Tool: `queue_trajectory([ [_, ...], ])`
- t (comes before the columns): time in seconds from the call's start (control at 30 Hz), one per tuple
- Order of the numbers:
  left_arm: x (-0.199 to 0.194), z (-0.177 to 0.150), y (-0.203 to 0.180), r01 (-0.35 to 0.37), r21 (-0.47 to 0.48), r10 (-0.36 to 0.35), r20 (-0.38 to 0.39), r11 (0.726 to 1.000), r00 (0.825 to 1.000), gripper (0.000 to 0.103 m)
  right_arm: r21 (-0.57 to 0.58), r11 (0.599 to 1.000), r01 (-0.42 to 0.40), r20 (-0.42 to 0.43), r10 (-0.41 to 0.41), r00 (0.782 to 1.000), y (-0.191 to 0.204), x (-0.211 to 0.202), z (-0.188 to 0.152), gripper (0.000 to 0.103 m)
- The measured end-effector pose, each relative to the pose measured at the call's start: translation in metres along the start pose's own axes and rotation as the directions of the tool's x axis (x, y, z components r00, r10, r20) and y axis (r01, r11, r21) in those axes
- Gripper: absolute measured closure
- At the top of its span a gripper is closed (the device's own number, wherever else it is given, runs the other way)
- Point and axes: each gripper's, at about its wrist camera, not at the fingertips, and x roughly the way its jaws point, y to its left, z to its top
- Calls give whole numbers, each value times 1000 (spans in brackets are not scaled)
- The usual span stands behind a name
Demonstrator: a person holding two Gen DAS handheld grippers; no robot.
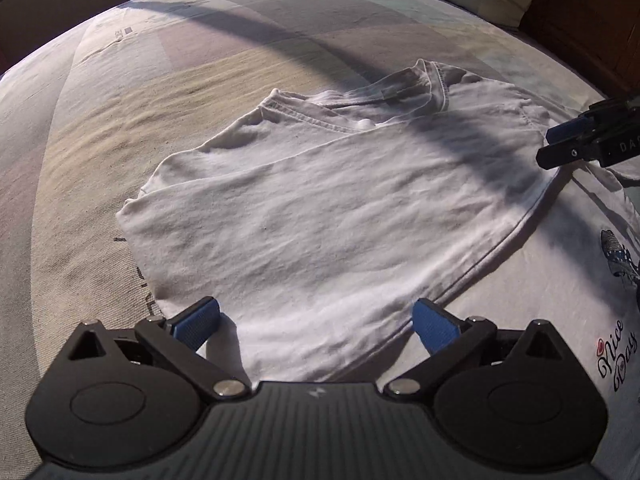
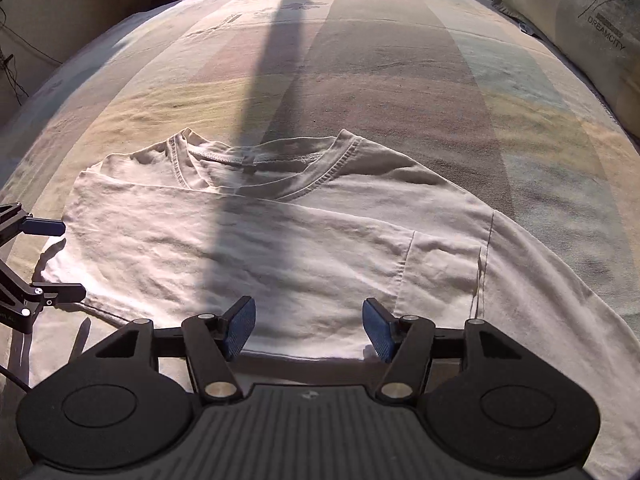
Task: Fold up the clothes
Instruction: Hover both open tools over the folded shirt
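A white T-shirt lies flat on the bed, one side folded over its middle, with the collar at the far end. In the right wrist view the collar faces me and a sleeve is folded inward. My left gripper is open, its blue pads straddling the near edge of the folded layer. My right gripper is open over the shirt's near edge. Each gripper shows in the other's view: the right gripper and the left gripper. Neither grips cloth.
A pastel patchwork sheet covers the bed. A pillow printed DREAMCITY lies at the far right. A "Nice Day" print shows on the shirt's lower layer. A long shadow band crosses sheet and shirt.
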Motion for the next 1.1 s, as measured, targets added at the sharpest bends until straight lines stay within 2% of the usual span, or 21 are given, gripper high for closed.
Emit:
queue_trajectory([
  [0.07, -8, -13, 5, -22, -22, 22, -12, 1000, 1000, 1, -25, 1000, 8, -11, -8, 1000, 1, 8, -6, 29],
  [0.1, -13, -17, 9, -24, -52, 23, -26, 998, 999, 1, -34, 999, 4, -14, -5, 1000, 1, 12, -9, 28],
  [0.13, -20, -19, 15, -22, -88, 20, -29, 996, 999, 1, -43, 999, 1, -17, -1, 1000, 0, 16, -12, 21],
  [0.17, -26, -17, 17, -21, -101, 19, -19, 995, 1000, 1, -55, 998, -8, -21, 7, 1000, 1, 19, -15, 8],
  [0.2, -32, -14, 17, -17, -95, 17, 2, 995, 1000, 1, -85, 996, -29, -29, 27, 999, 6, 22, -16, 0],
  [0.3, -37, 2, 6, 37, -29, -35, 55, 999, 998, 1, -166, 985, 35, -41, -43, 998, 25, 29, -15, 0],
  [0.4, -24, 1, -13, 147, 30, -148, 16, 989, 989, 1, -109, 993, 34, -40, -38, 998, 22, 27, -13, 0],
  [0.5, -12, -18, -20, 104, 66, -102, -40, 992, 994, 1, -90, 995, 34, -33, -37, 999, 22, 18, -7, 0],
  [0.57, -16, -32, -9, 77, 35, -77, -10, 996, 997, 1, -77, 996, 35, -28, -37, 999, 23, 12, -3, 0],
  [0.63, -24, -31, -4, 75, 13, -75, -21, 997, 997, 1, -65, 997, 34, -20, -35, 999, 23, 5, 1, 0],
  [0.7, -32, -24, 3, 78, -19, -79, -19, 997, 997, 1, -64, 998, 23, 11, -22, 1000, 26, -6, 4, 0],
  [0.8, -45, -2, 16, 77, -39, -74, 57, 996, 996, 1, -83, 996, 18, 19, -17, 1000, 32, -11, 1, 0],
  [0.93, -26, 34, 36, 81, -69, -71, 137, 994, 988, 1, -72, 997, 30, -24, -32, 999, 36, 3, -12, 0],
  [1.03, 8, 52, 41, 62, -63, -54, 123, 996, 991, 1, -48, 998, 36, -60, -39, 997, 35, 17, -24, 0],
  [1.1, 32, 54, 48, 1, -67, 4, 64, 998, 998, 1, -63, 997, 52, -39, -54, 998, 38, 20, -31, 0],
])
